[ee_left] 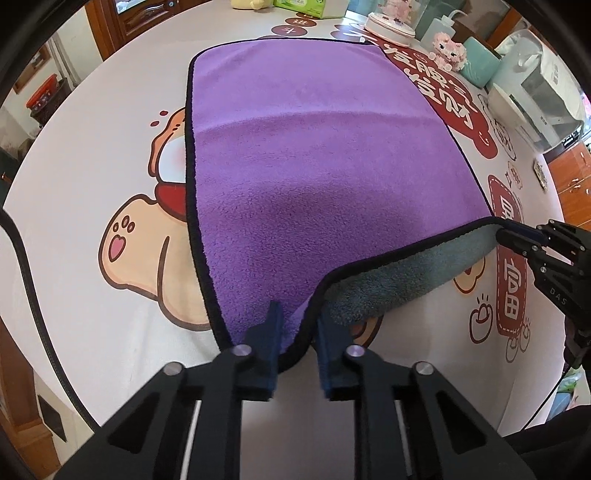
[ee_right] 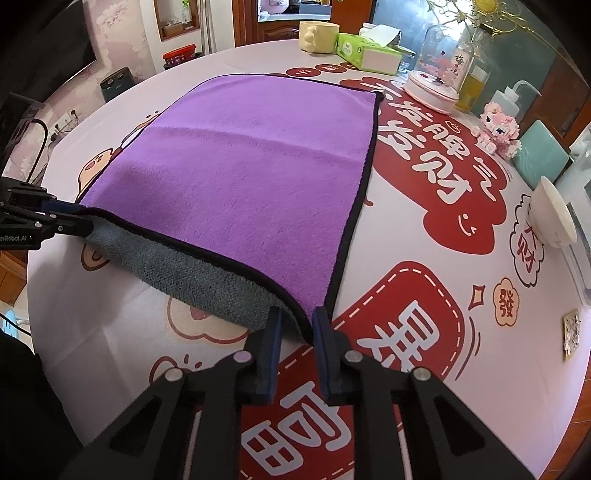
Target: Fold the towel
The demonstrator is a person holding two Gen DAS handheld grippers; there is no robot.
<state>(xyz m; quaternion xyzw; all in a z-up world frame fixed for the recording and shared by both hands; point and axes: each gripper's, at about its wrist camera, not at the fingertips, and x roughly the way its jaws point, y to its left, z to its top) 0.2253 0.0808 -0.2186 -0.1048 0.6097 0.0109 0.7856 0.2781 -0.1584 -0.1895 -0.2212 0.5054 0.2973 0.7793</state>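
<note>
A purple towel (ee_left: 314, 147) with a black hem and a grey underside lies spread on the printed tablecloth; it also shows in the right wrist view (ee_right: 251, 177). Its near edge is lifted off the table, showing the grey side (ee_left: 399, 284). My left gripper (ee_left: 297, 332) is shut on the towel's near left corner. My right gripper (ee_right: 297, 328) is shut on the near right corner. The right gripper shows in the left wrist view (ee_left: 513, 236) at the far end of the lifted edge. The left gripper shows in the right wrist view (ee_right: 74, 221).
A white dish (ee_left: 389, 27), a pink block figure (ee_left: 448, 50), a teal box (ee_left: 480, 66) and a squeeze bottle stand at the table's far right. A tissue box (ee_right: 369, 51), a yellow mug (ee_right: 317, 35), a glass dome (ee_right: 439, 74) and a white bowl (ee_right: 554, 214) also stand there.
</note>
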